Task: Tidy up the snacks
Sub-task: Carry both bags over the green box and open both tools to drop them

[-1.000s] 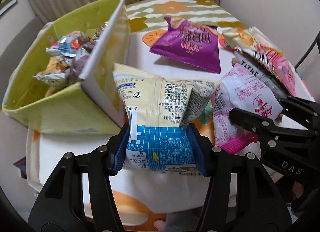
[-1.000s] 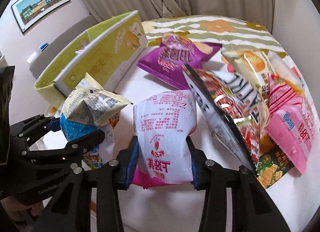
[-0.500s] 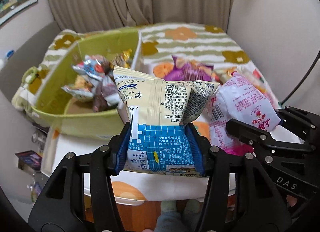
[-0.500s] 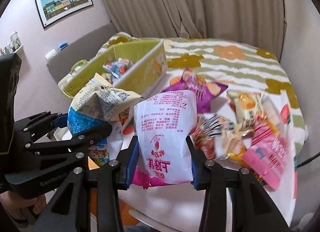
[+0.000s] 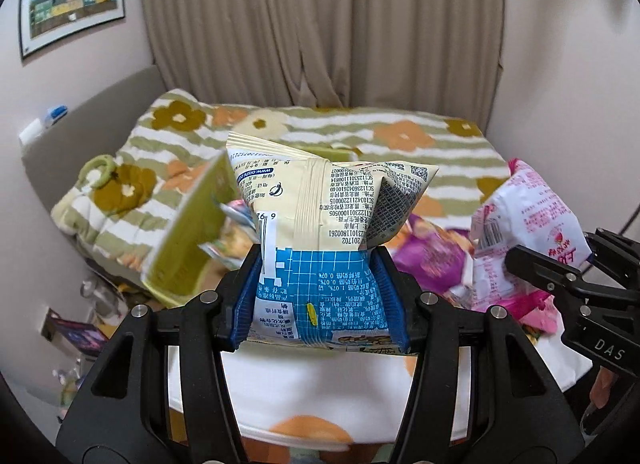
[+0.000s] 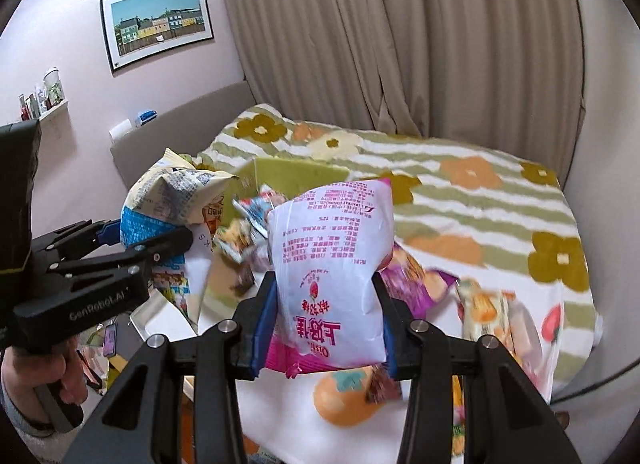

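Left hand-held gripper (image 5: 322, 296) clamps a cream-and-blue snack bag (image 5: 320, 248) aloft; right hand-held gripper (image 6: 326, 322) pinches a white-and-pink snack bag (image 6: 332, 276) above the green storage box (image 6: 296, 177).

Left wrist view: mounted behind the left gripper (image 5: 320, 296), facing forward along its fingers toward the curtain (image 5: 320, 23), close upon the cream-and-blue packet (image 5: 320, 248) filling the centre, looking down over the table (image 5: 320, 400); right gripper (image 5: 560, 276) enters at the right edge. Right wrist view: mounted behind the right gripper (image 6: 324, 316), same forward heading, close upon the white-and-pink packet (image 6: 332, 276); left gripper (image 6: 132, 244) enters at the left edge. Shared ground: green box (image 5: 188, 232) (image 6: 296, 175), flowered blanket (image 5: 400, 135) (image 6: 480, 191), framed picture (image 5: 72, 3) (image 6: 160, 23), both packets.
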A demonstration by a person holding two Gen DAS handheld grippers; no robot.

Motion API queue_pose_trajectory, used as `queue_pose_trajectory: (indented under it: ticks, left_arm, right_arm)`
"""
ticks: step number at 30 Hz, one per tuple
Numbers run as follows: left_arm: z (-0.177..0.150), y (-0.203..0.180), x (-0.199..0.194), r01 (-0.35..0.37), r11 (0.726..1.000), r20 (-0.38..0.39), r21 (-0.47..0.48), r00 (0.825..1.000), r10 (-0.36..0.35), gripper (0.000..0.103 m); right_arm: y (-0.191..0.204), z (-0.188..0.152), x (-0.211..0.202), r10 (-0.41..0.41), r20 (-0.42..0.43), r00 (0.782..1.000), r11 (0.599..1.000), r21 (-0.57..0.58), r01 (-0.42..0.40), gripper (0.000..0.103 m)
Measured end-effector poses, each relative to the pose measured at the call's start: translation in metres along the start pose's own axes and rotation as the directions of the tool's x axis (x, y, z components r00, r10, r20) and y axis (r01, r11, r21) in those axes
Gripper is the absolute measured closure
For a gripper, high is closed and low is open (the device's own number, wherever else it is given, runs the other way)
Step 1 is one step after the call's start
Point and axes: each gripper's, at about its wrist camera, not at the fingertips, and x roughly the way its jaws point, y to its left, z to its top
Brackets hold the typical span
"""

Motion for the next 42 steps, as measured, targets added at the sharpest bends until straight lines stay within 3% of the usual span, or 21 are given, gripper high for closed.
queue_pose_trajectory:
  ticks: [10, 17, 18, 19, 21, 28, 39, 41, 42]
  left_arm:
    - [0.033, 0.112, 0.058, -0.004, 1.0, -0.047, -0.01, 0.999, 0.004, 0.053]
    - [0.025, 0.15, 0.113, 0.071, 0.997, -0.115, 0.025, 0.991, -0.068, 0.05]
    - [0.023, 0.152, 0.119, 0.076, 0.996, -0.126, 0.036, 0.99, -0.071, 0.038]
    - [0.021, 0.154, 0.123, 0.071, 0.996, -0.137, 0.049, 0.989, -0.064, 0.016]
    - [0.015, 0.157, 0.128, 0.074, 0.995, -0.138, 0.066, 0.988, -0.064, 0.003]
    - [-0.001, 0.164, 0.139, 0.122, 0.992, -0.203, 0.039, 0.973, -0.112, 0.003]
    - [0.002, 0.176, 0.122, 0.072, 0.997, -0.201, -0.015, 0.977, -0.074, 0.003]
    - [0.003, 0.177, 0.121, 0.057, 0.998, -0.2, -0.022, 0.978, -0.06, 0.003]
    - [0.002, 0.178, 0.121, 0.056, 0.998, -0.201, -0.027, 0.978, -0.06, 0.003]
  right_arm:
    - [0.059, 0.047, 0.071, 0.015, -0.004, 1.0, 0.999, 0.034, -0.015, 0.063]
    - [0.084, 0.051, 0.124, -0.02, -0.076, 0.997, 0.997, 0.067, 0.025, 0.063]
    - [0.086, 0.05, 0.131, -0.029, -0.088, 0.996, 0.997, 0.076, 0.035, 0.063]
    - [0.088, 0.051, 0.136, -0.035, -0.097, 0.995, 0.996, 0.082, 0.043, 0.063]
    - [0.09, 0.047, 0.145, -0.048, -0.119, 0.992, 0.994, 0.094, 0.059, 0.063]
    - [0.099, 0.034, 0.167, -0.062, -0.182, 0.981, 0.991, 0.108, 0.082, 0.063]
    - [0.099, 0.031, 0.183, 0.002, -0.205, 0.979, 0.994, 0.107, 0.02, 0.062]
    - [0.101, 0.03, 0.183, -0.02, -0.191, 0.981, 0.995, 0.093, 0.039, 0.052]
    - [0.102, 0.029, 0.182, -0.02, -0.18, 0.983, 0.996, 0.08, 0.035, 0.036]
